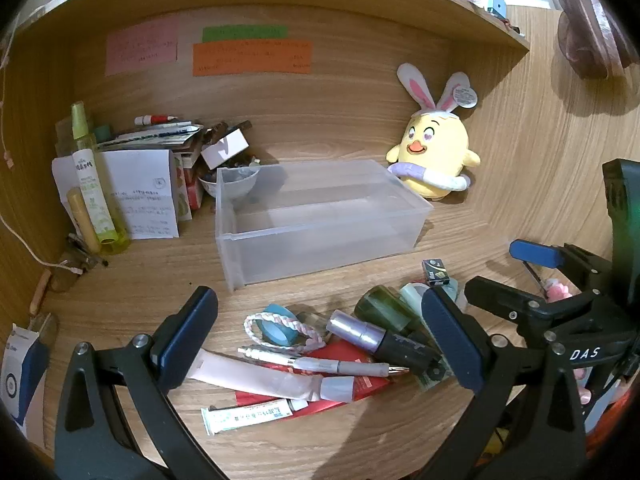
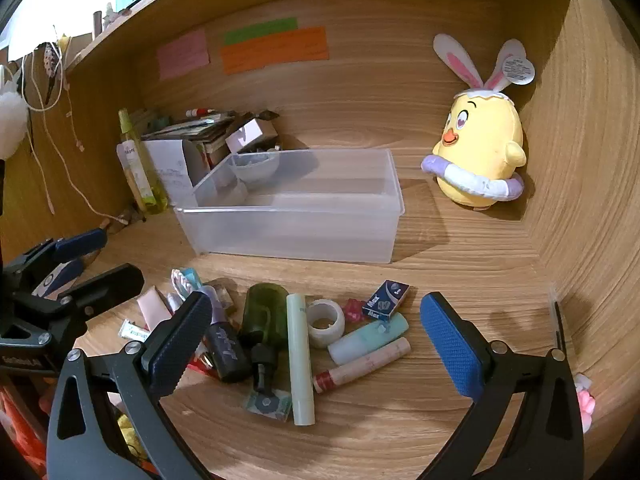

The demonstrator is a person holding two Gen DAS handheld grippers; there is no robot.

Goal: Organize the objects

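Clutter on wooden desk [image 2: 460,272], catalogued. Clear plastic bin [image 2: 296,216], empty, at centre of the desk, open side up. Loose pile just in front of the bin: green bottle [image 2: 266,314] lying on its side; pale green tube [image 2: 300,360] beside it; roll of white tape [image 2: 326,322]; mint cylinder [image 2: 368,336]; small blue box [image 2: 386,299] marked Max; pink tube [image 1: 272,380]; grey pen [image 1: 320,364] lying across a red packet [image 1: 352,384]; blue tape roll [image 1: 278,326] with a pink-and-white braided cord [image 1: 288,330]; purple-and-black bottle [image 1: 380,340].

Surroundings: yellow chick plush [image 2: 480,160] with rabbit ears in the back right corner; stack of papers and boxes [image 1: 160,168] and yellow-green spray bottle [image 1: 96,192] at back left; coloured notes [image 1: 248,52] on the back wall.

Left gripper [image 1: 320,348]: tilted downward over the left part of the pile, jaws spread wide, nothing between them touched. Right gripper [image 2: 316,348]: tilted downward over the right part, jaws likewise spread wide, empty.
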